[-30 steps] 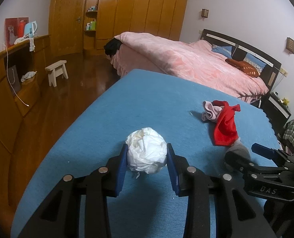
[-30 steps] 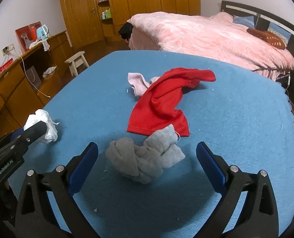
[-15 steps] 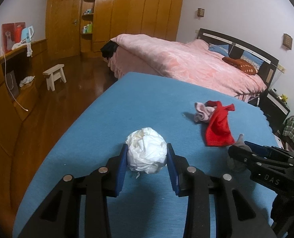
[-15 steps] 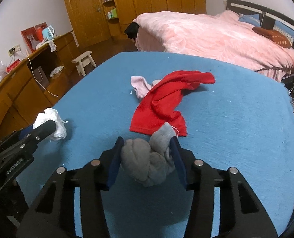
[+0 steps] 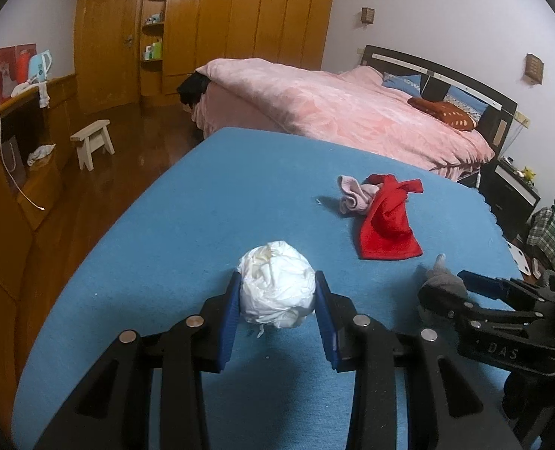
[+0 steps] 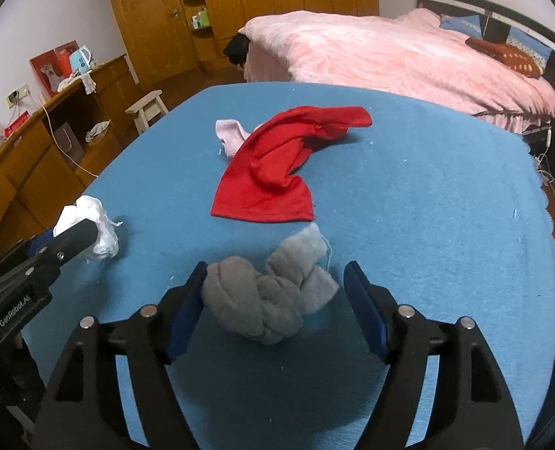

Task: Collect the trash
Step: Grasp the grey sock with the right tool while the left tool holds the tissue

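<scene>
I can't see the near side of the white wad (image 5: pixel 276 284) behind my left claw (image 5: pixel 276 313). The pink sock (image 6: pixel 229 135) lies partly under the red cloth (image 6: pixel 273 172). Shelf items (image 6: pixel 198 18) are too small to name. The bed's headboard (image 5: pixel 446 75) is partly covered by pillows.

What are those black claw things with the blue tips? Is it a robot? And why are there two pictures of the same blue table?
It isn't a robot. A person holds a grabber tool in each hand, and each tool carries a small camera looking along its two fingers. That gives two pictures of one blue-covered table.

One picture is from the left gripper. It squeezes a crumpled white paper ball, the trash.

The other is from the right gripper. Its jaws have just been opening, with a gray sock bundle between them; the far pad stands clear of it.

A red cloth and a pink sock also lie on the table.
</scene>
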`<action>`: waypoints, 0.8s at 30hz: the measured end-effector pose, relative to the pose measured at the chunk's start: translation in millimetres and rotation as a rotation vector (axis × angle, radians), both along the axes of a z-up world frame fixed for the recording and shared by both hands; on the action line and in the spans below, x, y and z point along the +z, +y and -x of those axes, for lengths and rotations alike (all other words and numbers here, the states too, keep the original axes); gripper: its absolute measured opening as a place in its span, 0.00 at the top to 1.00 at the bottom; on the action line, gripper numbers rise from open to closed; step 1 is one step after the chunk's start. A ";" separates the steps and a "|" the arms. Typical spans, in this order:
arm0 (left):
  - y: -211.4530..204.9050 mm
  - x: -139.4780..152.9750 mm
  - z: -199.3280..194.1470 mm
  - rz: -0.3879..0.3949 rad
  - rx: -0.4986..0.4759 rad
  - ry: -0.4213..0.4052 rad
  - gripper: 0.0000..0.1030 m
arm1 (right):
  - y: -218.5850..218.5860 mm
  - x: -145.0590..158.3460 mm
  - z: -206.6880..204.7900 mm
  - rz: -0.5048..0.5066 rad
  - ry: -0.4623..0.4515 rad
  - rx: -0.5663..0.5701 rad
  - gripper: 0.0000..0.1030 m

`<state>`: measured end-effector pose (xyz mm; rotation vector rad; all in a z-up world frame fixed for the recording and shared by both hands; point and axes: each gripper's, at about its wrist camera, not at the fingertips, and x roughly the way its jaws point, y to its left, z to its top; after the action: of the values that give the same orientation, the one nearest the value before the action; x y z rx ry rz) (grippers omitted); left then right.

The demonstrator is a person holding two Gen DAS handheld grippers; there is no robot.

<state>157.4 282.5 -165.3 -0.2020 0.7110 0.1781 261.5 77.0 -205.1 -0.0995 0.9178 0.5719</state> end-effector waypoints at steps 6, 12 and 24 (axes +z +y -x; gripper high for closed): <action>1.7 0.3 -0.8 0.000 0.001 0.000 0.64 | 3.5 2.1 8.1 -0.019 0.004 0.044 0.52; -2.2 5.9 -1.2 -0.003 -0.005 -0.014 0.64 | -8.4 26.9 10.0 -0.070 -0.025 0.041 0.55; -48.0 50.1 1.7 -0.025 -0.079 -0.081 0.64 | -60.3 93.2 22.1 -0.120 -0.146 -0.015 0.55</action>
<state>155.7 234.5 -115.2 -0.1560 0.6343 0.1032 239.4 16.7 -111.9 -0.0261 0.7403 0.5964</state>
